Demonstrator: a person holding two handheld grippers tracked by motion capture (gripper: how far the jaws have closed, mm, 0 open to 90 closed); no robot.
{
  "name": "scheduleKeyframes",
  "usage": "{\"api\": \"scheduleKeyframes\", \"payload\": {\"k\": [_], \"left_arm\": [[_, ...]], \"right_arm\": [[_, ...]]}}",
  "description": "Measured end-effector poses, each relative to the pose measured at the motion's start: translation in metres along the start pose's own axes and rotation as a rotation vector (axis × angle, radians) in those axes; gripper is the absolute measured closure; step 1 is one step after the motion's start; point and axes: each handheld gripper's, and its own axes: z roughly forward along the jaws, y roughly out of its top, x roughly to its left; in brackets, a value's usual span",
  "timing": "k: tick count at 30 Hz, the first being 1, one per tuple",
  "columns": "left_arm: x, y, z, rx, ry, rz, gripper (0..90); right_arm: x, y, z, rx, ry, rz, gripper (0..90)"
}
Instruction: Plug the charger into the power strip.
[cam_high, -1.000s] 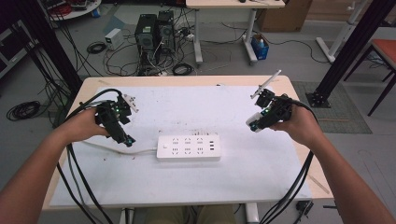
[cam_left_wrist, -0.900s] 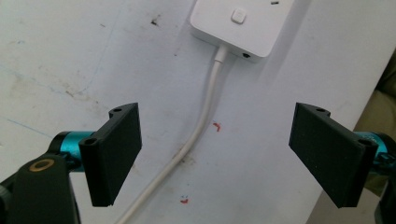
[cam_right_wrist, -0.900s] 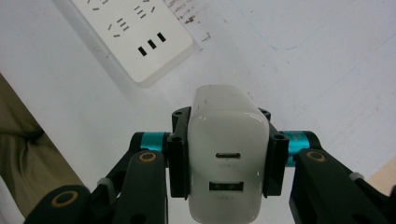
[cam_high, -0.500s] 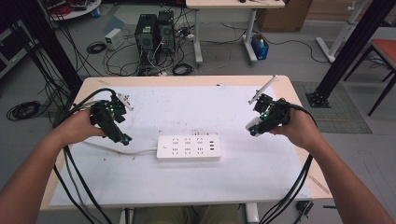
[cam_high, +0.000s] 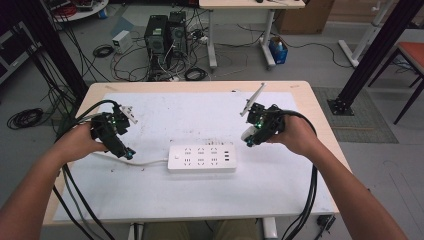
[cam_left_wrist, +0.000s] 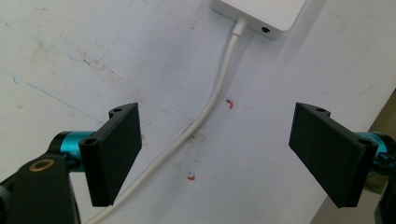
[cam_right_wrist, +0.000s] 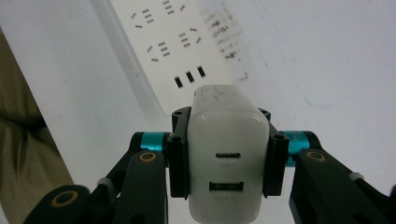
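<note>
Holding a white charger (cam_right_wrist: 228, 158) clamped, the right claw (cam_high: 256, 131) hovers at two o'clock of the power strip (cam_high: 201, 158), whose length runs nine-to-three across the bench (cam_high: 210, 200); the left claw (cam_left_wrist: 219, 158) gapes empty

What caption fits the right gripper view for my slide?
Right gripper shut on a white plastic USB charger block, above a white plastic power strip.

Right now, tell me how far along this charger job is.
Done: the right hand-held gripper is shut on the white charger, lifted above the table. In hand: it hangs near the right end of the power strip, not yet plugged in. The left hand-held gripper is open over the strip's cord, gripping nothing. Left, probably: steadying the strip and seating the charger.
</note>
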Motion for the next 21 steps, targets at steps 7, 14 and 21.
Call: {"api": "scheduleKeyframes", "payload": {"k": [7, 14, 21], "left_arm": [[-0.001, -0.002, 0.005, 0.021, -0.004, 0.033, 17.2], [-0.003, 0.002, 0.010, 0.018, -0.004, 0.064, 17.2], [-0.001, 0.000, 0.012, 0.020, -0.014, 0.072, 17.1]], "right_arm": [[0.009, 0.033, 0.024, 0.031, 0.044, -0.115, 62.1], [0.018, 0.060, 0.065, 0.116, 0.059, -0.205, 62.1], [0.016, 0.070, 0.098, 0.167, 0.092, -0.273, 62.1]]}}
